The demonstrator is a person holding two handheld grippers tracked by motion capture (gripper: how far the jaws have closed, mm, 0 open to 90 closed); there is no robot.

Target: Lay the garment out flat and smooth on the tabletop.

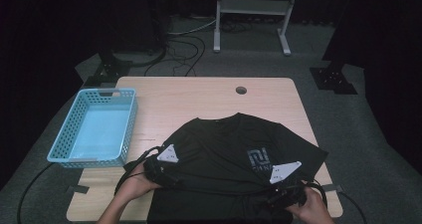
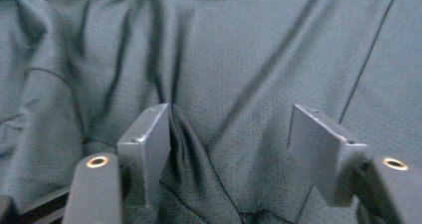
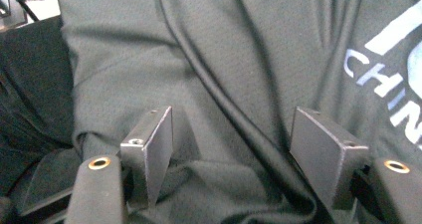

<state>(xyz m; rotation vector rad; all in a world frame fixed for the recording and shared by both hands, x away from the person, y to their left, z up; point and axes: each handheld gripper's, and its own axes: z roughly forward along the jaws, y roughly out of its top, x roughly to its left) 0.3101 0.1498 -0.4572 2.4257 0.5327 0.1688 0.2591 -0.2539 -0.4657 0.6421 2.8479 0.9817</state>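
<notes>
Black mesh fabric of a T-shirt [image 1: 224, 154] covers the near half of the wooden counter [image 1: 199, 97], its hem hanging over the near edge. At the shirt's near left, the left gripper [image 2: 229, 134] holds its fingers apart, a loose ridge of cloth between them, unpinched. At its near right, the right gripper [image 3: 231, 139] is likewise spread over folds beside the white chest print [image 3: 388, 69]. Left of the shirt sits a blue perforated basket [image 1: 79, 115].

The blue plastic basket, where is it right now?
In the high view the blue plastic basket with holes sits on the wooden table's left side, beside the black T-shirt.
</notes>
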